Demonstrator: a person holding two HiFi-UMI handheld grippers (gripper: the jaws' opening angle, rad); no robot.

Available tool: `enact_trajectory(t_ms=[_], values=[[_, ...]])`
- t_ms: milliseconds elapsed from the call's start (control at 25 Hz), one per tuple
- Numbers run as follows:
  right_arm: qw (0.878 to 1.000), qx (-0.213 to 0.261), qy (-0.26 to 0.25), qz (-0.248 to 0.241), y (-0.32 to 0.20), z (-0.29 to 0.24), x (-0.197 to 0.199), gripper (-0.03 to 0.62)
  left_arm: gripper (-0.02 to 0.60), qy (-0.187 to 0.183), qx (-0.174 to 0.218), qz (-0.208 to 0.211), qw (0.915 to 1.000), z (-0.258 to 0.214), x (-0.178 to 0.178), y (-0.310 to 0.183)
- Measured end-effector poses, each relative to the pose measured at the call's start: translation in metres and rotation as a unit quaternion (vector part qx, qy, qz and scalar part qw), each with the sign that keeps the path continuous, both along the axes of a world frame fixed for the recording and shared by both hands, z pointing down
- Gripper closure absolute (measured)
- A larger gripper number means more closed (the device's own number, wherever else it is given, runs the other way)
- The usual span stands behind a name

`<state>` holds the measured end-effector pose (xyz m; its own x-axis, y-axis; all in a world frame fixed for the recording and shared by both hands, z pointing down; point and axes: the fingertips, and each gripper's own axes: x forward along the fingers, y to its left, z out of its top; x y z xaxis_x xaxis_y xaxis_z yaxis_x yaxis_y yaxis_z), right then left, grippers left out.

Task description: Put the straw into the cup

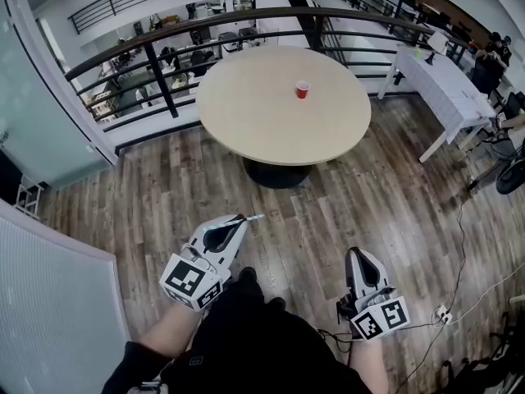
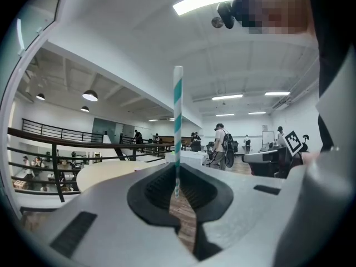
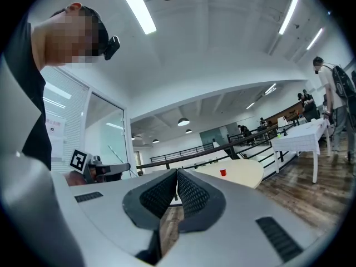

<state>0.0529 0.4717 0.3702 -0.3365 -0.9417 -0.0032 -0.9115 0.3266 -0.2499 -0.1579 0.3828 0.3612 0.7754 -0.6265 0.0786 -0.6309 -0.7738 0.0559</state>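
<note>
Gripping straw (image 2: 178,128) in left gripper (image 1: 241,220), red cup (image 1: 303,89) on table (image 1: 246,113)

The straw (image 2: 178,121) carries teal-and-white stripes. The cup (image 1: 303,89) is red. The bench (image 1: 246,113) is plain beige. The floor (image 1: 369,212) shows brown wood grain. The marker cubes (image 1: 190,282) bear black-and-white squares.

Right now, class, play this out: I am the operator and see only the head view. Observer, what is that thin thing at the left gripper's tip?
Observer: A straw, white with teal stripes, stands upright, clamped between the pads of the left gripper.
Operator: And the right gripper?
Observer: Its jaws are together, with nothing between them.
Operator: Does its view show the cup?
Observer: Yes, the red cup sits on the round table, ahead and right of its jaws.
</note>
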Motion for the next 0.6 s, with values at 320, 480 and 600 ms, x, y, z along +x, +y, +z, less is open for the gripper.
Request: enact_trajectory(t_ms=[320, 480, 600], values=[[1.0, -0.021, 0.014, 0.017, -0.021, 0.009, 0.018, 0.571, 0.554, 0.022, -0.016, -0.001, 0.9996, 0.016, 0.013, -0.035], [0.999, -0.035, 0.016, 0.034, -0.051, 0.015, 0.036, 0.571, 0.554, 0.029, -0.024, 0.005, 0.9993, 0.024, 0.029, -0.072], [0.998, -0.041, 0.02, 0.033, -0.087, 0.017, 0.043, 0.571, 0.554, 0.032, -0.023, 0.005, 0.9992, 0.025, 0.037, -0.11]])
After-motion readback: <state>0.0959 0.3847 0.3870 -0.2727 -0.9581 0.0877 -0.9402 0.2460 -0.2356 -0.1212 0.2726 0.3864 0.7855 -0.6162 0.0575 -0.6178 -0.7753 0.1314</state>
